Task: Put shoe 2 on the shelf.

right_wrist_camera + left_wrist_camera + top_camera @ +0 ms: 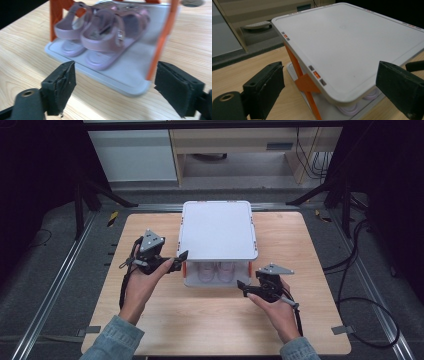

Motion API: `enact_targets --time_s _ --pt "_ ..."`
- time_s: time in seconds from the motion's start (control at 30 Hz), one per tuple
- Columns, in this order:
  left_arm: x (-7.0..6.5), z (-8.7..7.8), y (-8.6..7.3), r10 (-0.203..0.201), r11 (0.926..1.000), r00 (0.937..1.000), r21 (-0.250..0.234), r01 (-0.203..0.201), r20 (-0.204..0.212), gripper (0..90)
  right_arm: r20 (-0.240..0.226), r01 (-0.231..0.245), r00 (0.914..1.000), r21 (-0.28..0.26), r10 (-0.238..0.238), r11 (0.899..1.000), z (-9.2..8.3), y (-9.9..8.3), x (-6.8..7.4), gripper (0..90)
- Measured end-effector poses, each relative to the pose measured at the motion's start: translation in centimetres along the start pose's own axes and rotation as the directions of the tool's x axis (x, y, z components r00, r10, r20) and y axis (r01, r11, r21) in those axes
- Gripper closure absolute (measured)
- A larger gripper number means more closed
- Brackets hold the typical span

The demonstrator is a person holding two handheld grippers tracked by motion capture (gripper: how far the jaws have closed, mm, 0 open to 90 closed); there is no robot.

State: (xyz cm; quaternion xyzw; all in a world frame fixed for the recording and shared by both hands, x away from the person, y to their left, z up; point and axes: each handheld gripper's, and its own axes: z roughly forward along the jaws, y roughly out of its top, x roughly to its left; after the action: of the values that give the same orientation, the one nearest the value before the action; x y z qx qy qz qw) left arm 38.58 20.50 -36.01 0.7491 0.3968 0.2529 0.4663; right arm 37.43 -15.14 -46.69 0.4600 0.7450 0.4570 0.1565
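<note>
The pink sandals (pixel 100 32) sit side by side on the rack's (pixel 218 232) lower shelf. Both the left gripper (pixel 176 258) and right gripper (pixel 243 287) hang open and empty at the rack's front corners, so the placing looks finished. Next, probably draw both hands clear of the rack.

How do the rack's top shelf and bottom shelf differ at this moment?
The top shelf is bare, while the bottom shelf holds a pair of pink sandals. From the high view the top shelf covers most of the bottom shelf, leaving just its front edge and the sandals' ends in sight. Both are pale grey with rounded corners, joined by orange supports.
</note>
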Motion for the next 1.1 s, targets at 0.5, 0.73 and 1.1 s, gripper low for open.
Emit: enact_targets --time_s 0.5,0.73,1.1 --pt "1.7 -0.2 -6.0 0.000 0.9924 1.0000 0.123 -0.001 0.002 4.1 0.048 0.027 0.9985 0.027 -0.028 0.999 -2.4 -1.5 -4.5 8.8" --pt "2.3 0.3 -8.0 0.020 0.9820 0.9998 0.188 -0.018 -0.009 3.3 0.062 0.029 0.9976 0.064 -0.033 0.998 -2.9 -2.3 -5.9 6.6" --pt "4.8 1.4 -11.0 0.025 0.9543 0.9985 0.299 -0.010 -0.048 3.8 0.114 0.007 0.9933 0.106 -0.019 0.994 -3.4 -2.9 -9.7 7.4"
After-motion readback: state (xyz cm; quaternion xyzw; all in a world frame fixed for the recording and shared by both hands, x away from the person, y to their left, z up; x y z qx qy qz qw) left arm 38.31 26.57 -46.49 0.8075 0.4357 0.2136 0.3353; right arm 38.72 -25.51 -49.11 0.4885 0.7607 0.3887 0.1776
